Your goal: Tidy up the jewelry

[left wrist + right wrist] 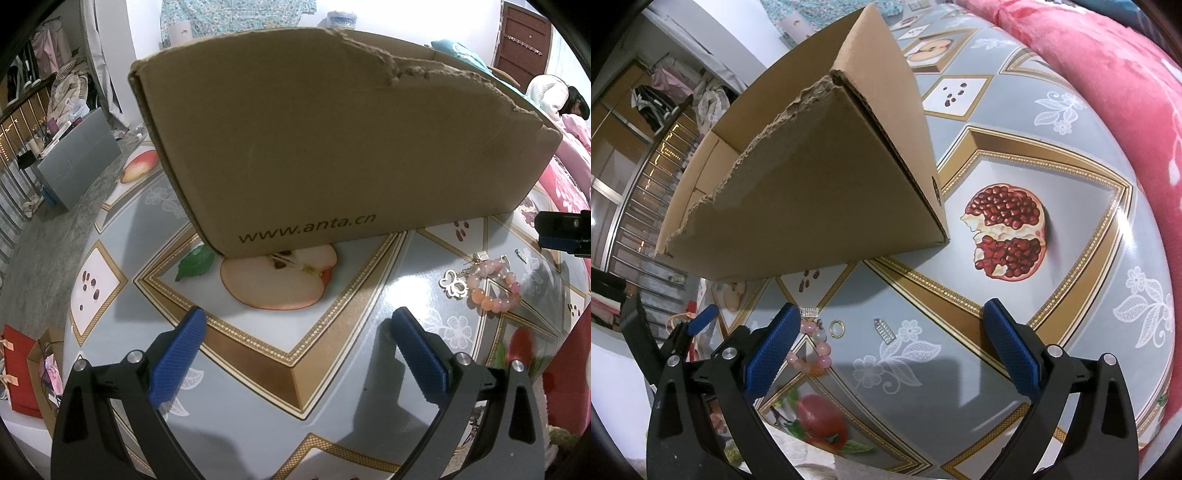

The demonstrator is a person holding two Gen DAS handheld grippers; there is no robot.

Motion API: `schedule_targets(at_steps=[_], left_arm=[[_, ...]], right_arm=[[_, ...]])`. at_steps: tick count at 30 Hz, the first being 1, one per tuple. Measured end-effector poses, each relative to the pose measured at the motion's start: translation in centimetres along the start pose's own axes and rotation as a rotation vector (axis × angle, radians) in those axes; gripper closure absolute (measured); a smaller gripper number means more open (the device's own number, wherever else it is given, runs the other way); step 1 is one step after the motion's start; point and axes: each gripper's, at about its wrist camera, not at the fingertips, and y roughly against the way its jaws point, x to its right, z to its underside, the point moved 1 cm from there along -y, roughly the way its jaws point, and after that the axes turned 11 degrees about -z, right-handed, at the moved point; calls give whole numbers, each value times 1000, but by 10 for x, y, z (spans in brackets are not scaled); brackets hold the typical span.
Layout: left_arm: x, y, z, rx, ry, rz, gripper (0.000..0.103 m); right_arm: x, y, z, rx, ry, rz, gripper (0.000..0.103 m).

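Left wrist view first: the left gripper [293,347] hangs over the patterned tablecloth [258,369] with its blue fingers spread wide and nothing between them, facing the long side of a torn cardboard box [332,147] that stands on the table. The pink bead bracelet [491,284] with its butterfly charm [455,283] lies off to the right of those fingers, near the box's front wall but apart from it, and the right gripper's tip [565,232] pokes in at the far right edge. Right wrist view next: the right gripper [888,341] is likewise wide open and empty, low over the cloth, with the bracelet [812,350] just beside its left finger and partly hidden behind it. A small gold ring [836,328] and a silver clasp-like piece [884,330] lie between the fingers' line of sight, close together but not touching. From where I stand, the right gripper looks best placed for the pick. It should shift left to centre the bracelet, come down with fingers straddling a bunch of beads, not the thin charm, and close gently so beads don't squirt out. The ring, lying flat, will be fiddly; I'd leave it for later.
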Motion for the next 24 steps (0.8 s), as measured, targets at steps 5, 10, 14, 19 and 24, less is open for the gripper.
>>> schedule_targets(at_steps=[5, 10, 14, 19, 24], left_arm=[[0, 0, 0, 0, 0, 0, 5], [0, 0, 0, -1, 1, -1, 5], [0, 0, 0, -1, 0, 0, 5], [0, 0, 1, -1, 0, 0, 5], [0, 1, 2, -2, 0, 0, 5]], right_arm=[[0, 0, 0, 0, 0, 0, 8], [1, 0, 0, 1, 1, 3, 8], [2, 1, -1, 1, 3, 5, 8], [1, 1, -1, 1, 2, 5, 8], [2, 0, -1, 1, 2, 7, 8]])
